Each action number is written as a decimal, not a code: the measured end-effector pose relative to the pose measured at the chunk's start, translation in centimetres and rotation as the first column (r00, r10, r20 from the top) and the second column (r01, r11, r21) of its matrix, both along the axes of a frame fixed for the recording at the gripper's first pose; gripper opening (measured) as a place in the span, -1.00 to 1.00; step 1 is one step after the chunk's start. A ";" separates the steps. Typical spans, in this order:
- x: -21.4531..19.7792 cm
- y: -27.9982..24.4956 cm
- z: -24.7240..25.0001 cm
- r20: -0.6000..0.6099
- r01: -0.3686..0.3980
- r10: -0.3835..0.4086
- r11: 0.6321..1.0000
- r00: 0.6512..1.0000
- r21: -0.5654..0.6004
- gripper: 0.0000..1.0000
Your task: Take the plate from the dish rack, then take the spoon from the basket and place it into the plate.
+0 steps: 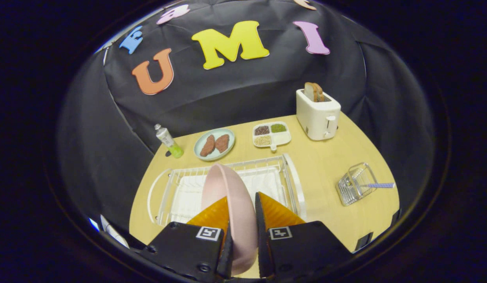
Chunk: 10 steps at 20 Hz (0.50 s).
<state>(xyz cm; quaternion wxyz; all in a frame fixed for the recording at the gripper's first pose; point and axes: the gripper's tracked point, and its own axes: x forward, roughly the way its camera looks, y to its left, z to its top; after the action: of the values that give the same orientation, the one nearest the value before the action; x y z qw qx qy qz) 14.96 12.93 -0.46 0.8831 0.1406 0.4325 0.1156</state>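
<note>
- Plate (227, 196), pale pink, is standing on edge between the two fingers, its rim running straight ahead from the gripper (241, 204) over the white wire dish rack (294, 177).
- Both fingers are pressing on it, one against each face, so the gripper is clamped on the plate's near rim; the far part of the plate is rising above the fingertips.
- Whether the plate's lower edge is resting in the rack's slots or hanging clear of them cannot be told, since the fingers are hiding it.
- Relation that matters next: the plate's flat faces are pointing sideways while its edge is pointing ahead, so, as I judge it, the plate needs lifting up out of the rack and then turning flat before it goes onto the table (326, 157).
- Spoon (379, 185), with its checked handle sticking out sideways, is sitting in the small wire basket (355, 188), well apart from the rack and off to the right of the fingers.
- Bare tabletop is lying between the rack and the basket, which looks like the handy place to set the plate.
- Beyond the rack, a plate of meat pieces (214, 144), a divided tray of grains (271, 135), a toaster (317, 114) and a small bottle (169, 140) are standing clear of the work.
</note>
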 end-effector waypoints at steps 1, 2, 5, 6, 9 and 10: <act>-1.4 -0.1 -0.5 -0.014 -0.003 0.003 0.999 1.000 0.041 -0.38; -2.8 -0.3 -1.1 -0.028 -0.003 0.005 0.996 1.000 0.084 -0.38; -7.3 -1.1 -3.9 -0.080 0.006 0.009 0.982 0.997 0.191 -0.38; -8.7 -1.3 -5.0 -0.100 0.010 0.013 0.975 0.995 0.224 -0.38; -11.7 -2.1 -8.7 -0.156 0.040 0.008 0.954 0.988 0.296 -0.38; -12.5 -2.4 -9.8 -0.178 0.055 0.002 0.948 0.984 0.314 -0.38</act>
<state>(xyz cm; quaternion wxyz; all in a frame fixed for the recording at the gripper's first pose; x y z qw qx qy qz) 2.49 10.52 -10.30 0.8087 0.2961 0.4829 0.1587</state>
